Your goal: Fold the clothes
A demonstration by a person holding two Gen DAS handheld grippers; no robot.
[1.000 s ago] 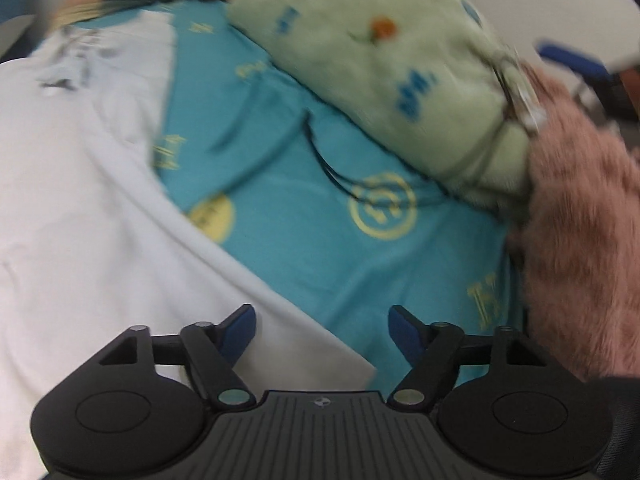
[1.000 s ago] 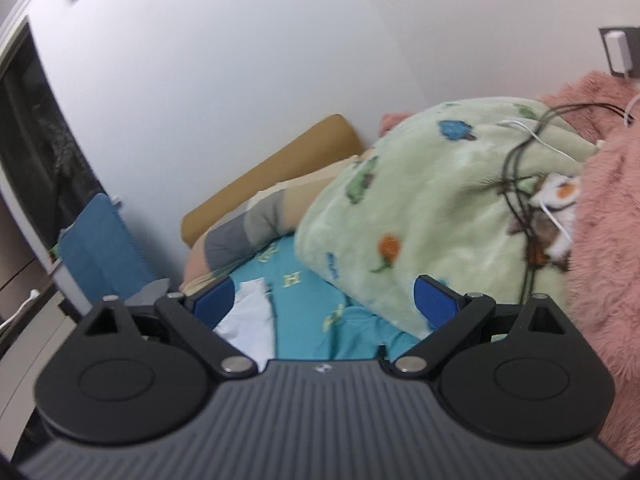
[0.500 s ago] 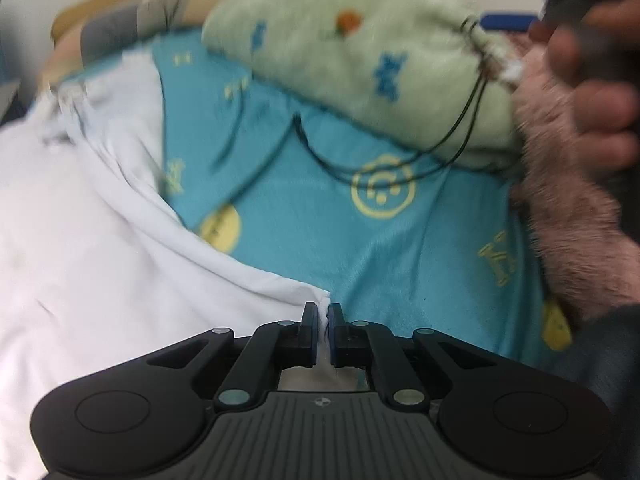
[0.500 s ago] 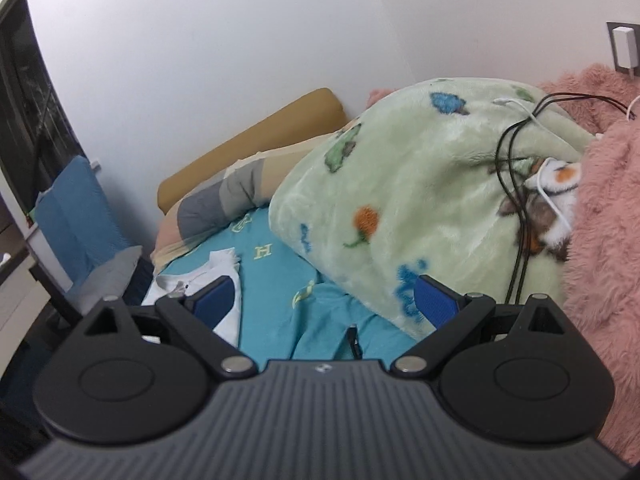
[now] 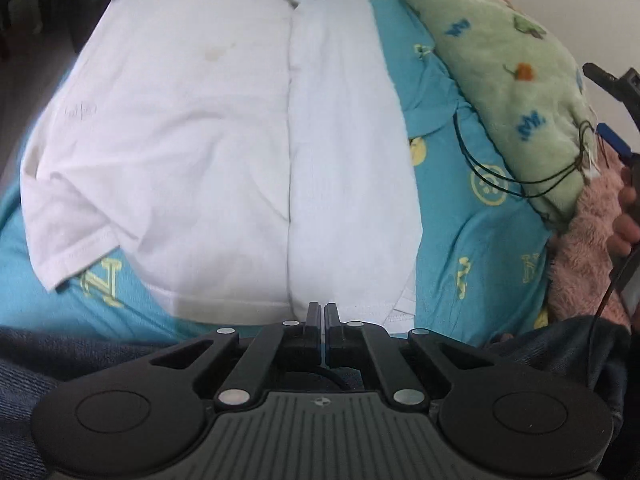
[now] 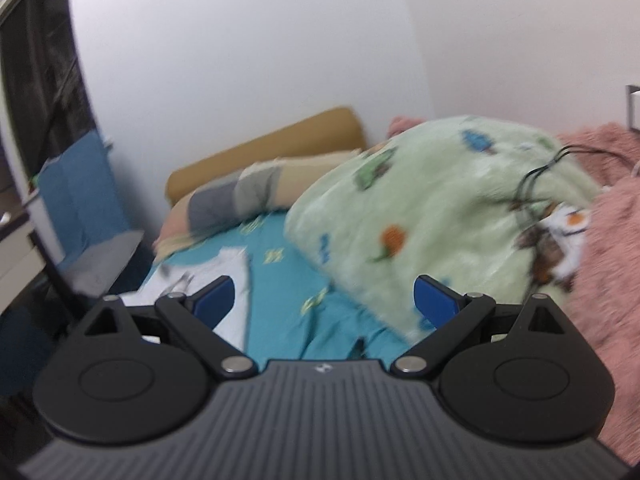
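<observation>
Left wrist: tool (image 5: 320, 312) pinched at shirt (image 5: 224, 152) hem

The right wrist view is smeared, so the green blanket (image 6: 432, 216) prints are unreadable. Whether the left gripper's (image 5: 323, 314) jaws pinch the white shirt (image 5: 224, 140) hem is hidden.

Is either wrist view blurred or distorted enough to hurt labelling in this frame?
Left wrist view: mostly sharp on the shirt and the shut left gripper, with strong fisheye bowing and soft, even light. Right wrist view: motion blur smears the green blanket and sheet; only the open right gripper is crisp, and the wall behind is evenly lit.
</observation>
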